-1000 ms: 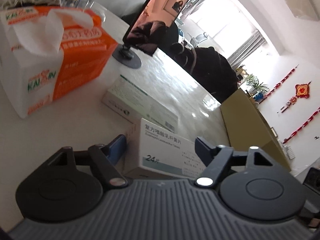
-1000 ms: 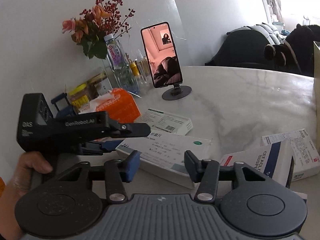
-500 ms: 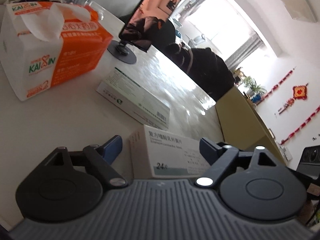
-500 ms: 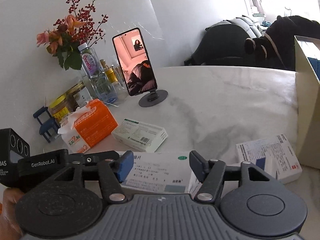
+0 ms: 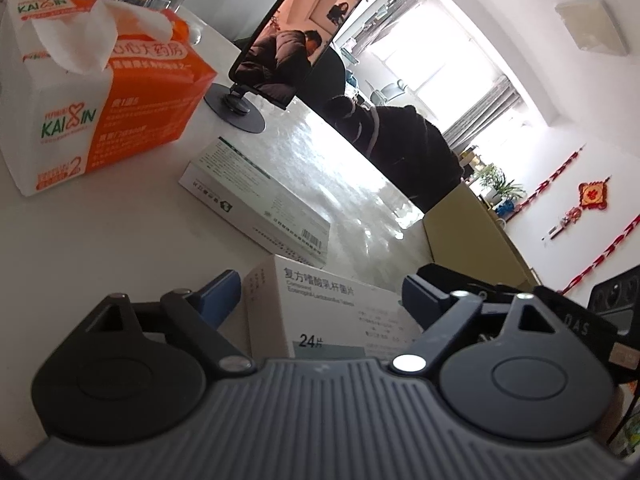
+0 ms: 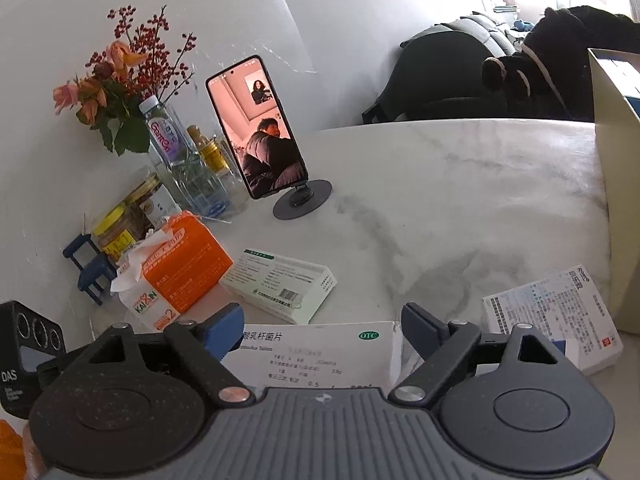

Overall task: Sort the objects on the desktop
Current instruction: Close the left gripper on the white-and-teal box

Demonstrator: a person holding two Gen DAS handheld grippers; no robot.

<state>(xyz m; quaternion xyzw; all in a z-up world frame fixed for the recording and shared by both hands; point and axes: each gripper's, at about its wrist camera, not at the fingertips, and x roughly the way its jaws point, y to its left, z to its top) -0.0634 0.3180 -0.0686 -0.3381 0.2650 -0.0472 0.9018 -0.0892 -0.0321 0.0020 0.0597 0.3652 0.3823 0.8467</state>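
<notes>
A white medicine box marked "24" (image 5: 340, 312) lies on the marble table between the fingers of my left gripper (image 5: 320, 296), which is open around it. The same box (image 6: 316, 356) shows in the right wrist view between the fingers of my right gripper (image 6: 322, 320), also open; I cannot tell if any pad touches it. A green-and-white medicine box (image 5: 256, 208) (image 6: 280, 284) lies flat just beyond. A blue-and-white medicine box (image 6: 552, 316) lies to the right.
An orange-and-white tissue box (image 5: 100, 92) (image 6: 172, 272) stands at the left. A phone on a round stand (image 6: 260, 132) (image 5: 292, 36), bottles, jars and a flower vase (image 6: 120, 92) line the wall. A tan cardboard box (image 6: 616, 184) (image 5: 472, 240) stands at the right.
Both grippers have shifted so that the "24" box now sits between each pair of fingers; the right gripper moved left and over it. The boxes on the table have not moved.
</notes>
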